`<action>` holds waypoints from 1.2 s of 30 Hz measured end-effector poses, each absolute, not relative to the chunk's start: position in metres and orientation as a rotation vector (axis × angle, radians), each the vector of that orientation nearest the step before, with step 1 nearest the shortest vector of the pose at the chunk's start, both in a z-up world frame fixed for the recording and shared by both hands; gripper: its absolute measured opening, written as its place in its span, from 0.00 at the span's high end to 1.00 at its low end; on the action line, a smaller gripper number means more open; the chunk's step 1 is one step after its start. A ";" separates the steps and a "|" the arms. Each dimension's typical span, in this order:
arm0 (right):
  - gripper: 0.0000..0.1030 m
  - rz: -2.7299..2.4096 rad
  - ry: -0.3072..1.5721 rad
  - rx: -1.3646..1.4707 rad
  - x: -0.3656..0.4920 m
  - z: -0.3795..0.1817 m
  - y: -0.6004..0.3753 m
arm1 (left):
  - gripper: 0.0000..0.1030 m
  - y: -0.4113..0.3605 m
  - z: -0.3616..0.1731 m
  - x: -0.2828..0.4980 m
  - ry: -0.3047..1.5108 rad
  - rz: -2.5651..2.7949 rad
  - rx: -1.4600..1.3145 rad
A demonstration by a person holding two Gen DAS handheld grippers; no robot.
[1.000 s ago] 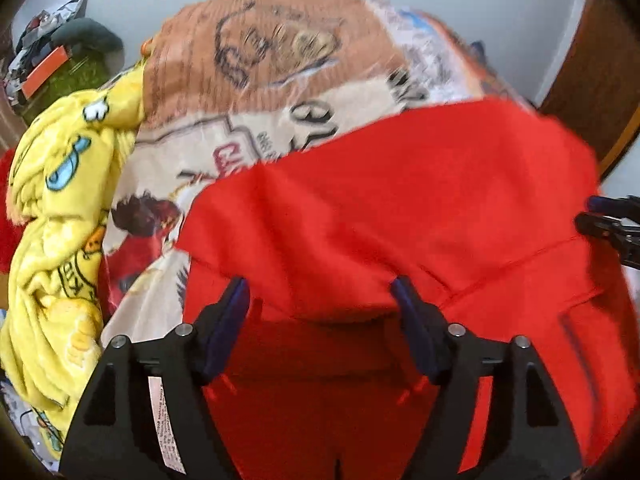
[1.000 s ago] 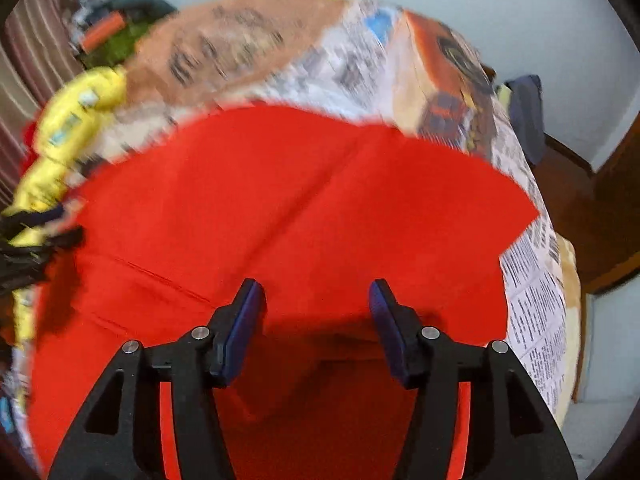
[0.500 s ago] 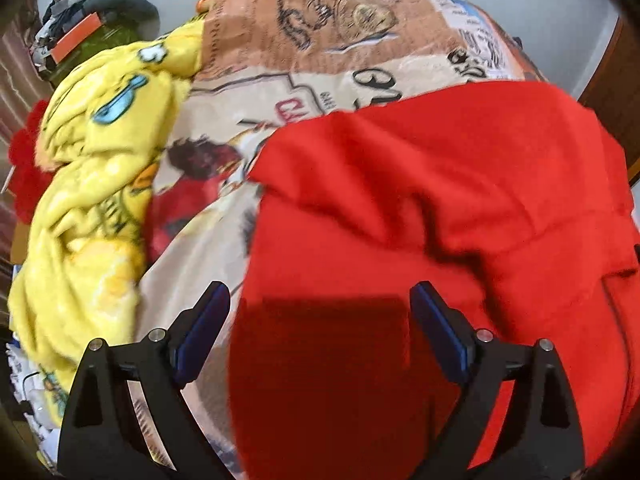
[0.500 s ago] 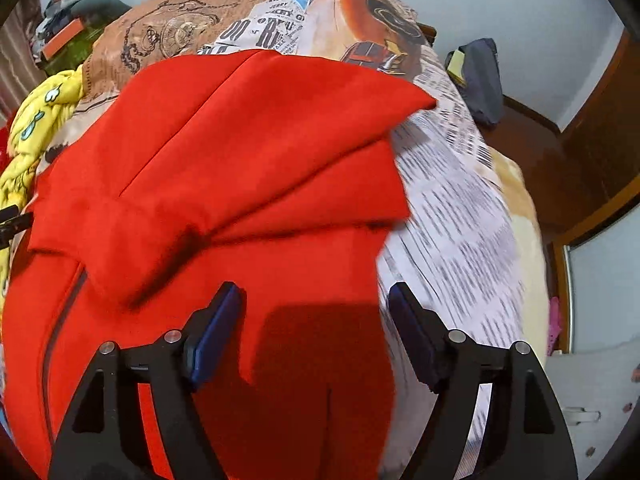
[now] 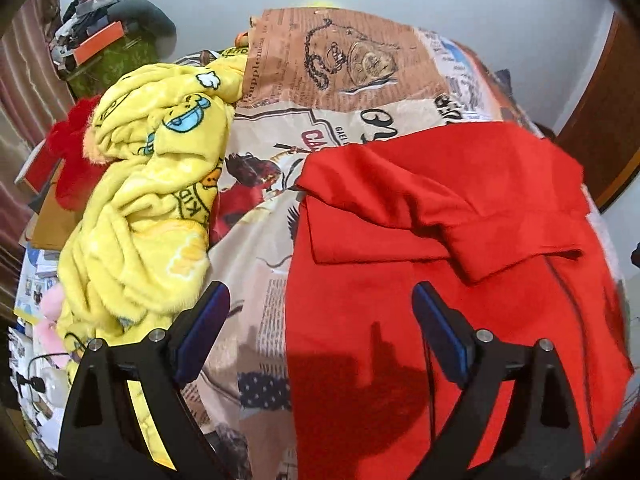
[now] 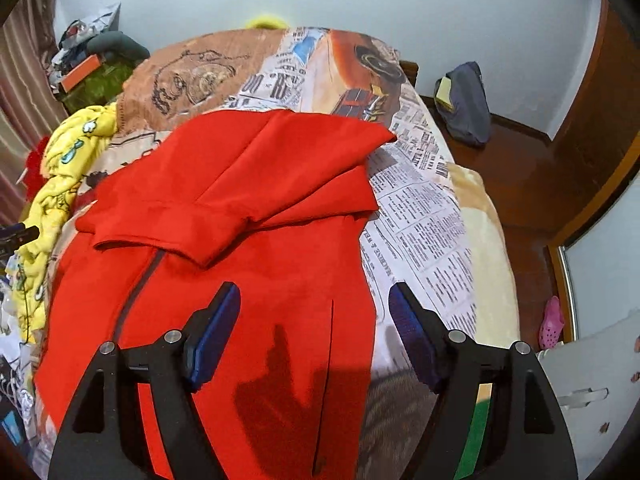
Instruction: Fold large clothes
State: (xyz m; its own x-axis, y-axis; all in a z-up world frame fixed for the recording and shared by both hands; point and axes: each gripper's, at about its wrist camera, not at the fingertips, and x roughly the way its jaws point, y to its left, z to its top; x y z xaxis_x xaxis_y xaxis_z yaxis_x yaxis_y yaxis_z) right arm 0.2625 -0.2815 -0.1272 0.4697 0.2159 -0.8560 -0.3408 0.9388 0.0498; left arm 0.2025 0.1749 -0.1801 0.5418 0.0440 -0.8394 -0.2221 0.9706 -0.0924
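Observation:
A large red garment (image 5: 440, 208) lies spread on the bed, its far part folded back over the body as a flap (image 6: 248, 184). A dark zip line (image 6: 136, 292) runs down the body in the right wrist view. My left gripper (image 5: 320, 292) hangs open above the garment's near left edge, with nothing between its fingers. Over the near right edge my right gripper (image 6: 315, 292) also stands open, holding nothing. A tip of the left gripper (image 6: 20, 234) shows at the left rim of the right wrist view.
The printed bedsheet (image 5: 332, 80) covers the bed. A crumpled yellow blanket (image 5: 152, 208) lies left of the garment, with a cluttered pile (image 5: 108, 40) behind it. To the right are the wooden floor, a dark bag (image 6: 466, 104) and a pink shoe (image 6: 552, 320).
Both grippers have let go of the red cloth, opened wider and drawn back and up. The far part that they carried now lies folded over the body.

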 end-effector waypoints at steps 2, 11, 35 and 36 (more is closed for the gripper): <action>0.29 0.349 1.026 -0.130 0.254 -0.126 -0.285 | 0.10 0.174 -0.180 0.193 0.986 0.141 -0.208; 0.29 0.358 1.152 -0.093 0.221 -0.160 -0.305 | 0.10 0.168 -0.222 0.153 1.104 0.061 -0.287; 0.86 0.560 1.170 0.120 0.210 -0.190 -0.296 | 0.90 0.147 -0.274 0.134 1.177 -0.151 -0.570; 0.86 0.562 1.153 0.112 0.210 -0.187 -0.294 | 0.91 0.145 -0.266 0.136 1.152 -0.147 -0.554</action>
State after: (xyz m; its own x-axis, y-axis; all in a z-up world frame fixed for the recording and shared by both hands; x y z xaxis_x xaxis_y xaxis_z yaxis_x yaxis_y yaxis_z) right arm 0.2096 -0.2940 -0.1874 0.2847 0.4756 -0.8323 -0.3629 0.8571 0.3656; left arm 0.1356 0.1449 -0.2657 0.4134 -0.3870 -0.8242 -0.1676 0.8574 -0.4866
